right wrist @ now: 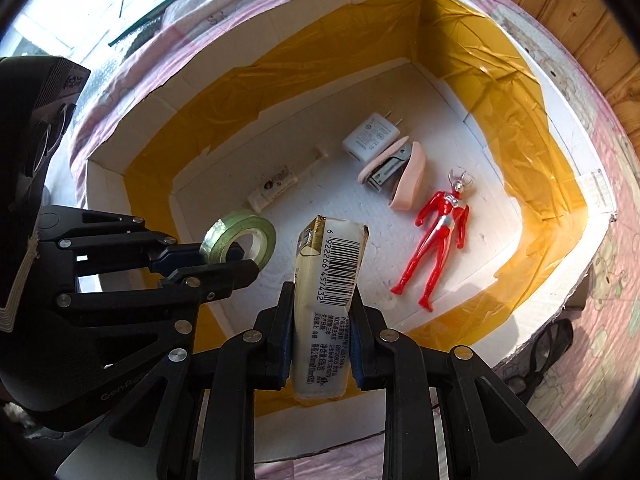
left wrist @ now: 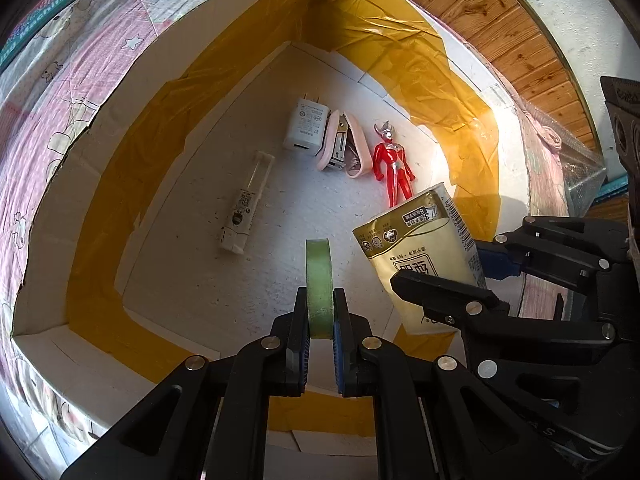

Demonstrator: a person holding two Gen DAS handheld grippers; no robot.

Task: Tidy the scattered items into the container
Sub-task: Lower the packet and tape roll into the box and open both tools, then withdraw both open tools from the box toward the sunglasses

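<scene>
Pink cartoon-print bedspread [left wrist: 80, 64], white foam box [left wrist: 192, 264] resting on it

Charger [left wrist: 303, 127], stapler [left wrist: 341, 147], figure [left wrist: 393, 164] side by side in box [left wrist: 120, 168].

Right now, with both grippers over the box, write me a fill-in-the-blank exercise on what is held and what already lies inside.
1. The left gripper is shut on a roll of ____ tape.
2. The right gripper grips a pack of tissues with a ____ printed on its upper end.
3. The toy figure lying on the floor of the box is mostly ____.
4. The white charger touches a pink ____.

Missing words: green; barcode; red; stapler
</scene>
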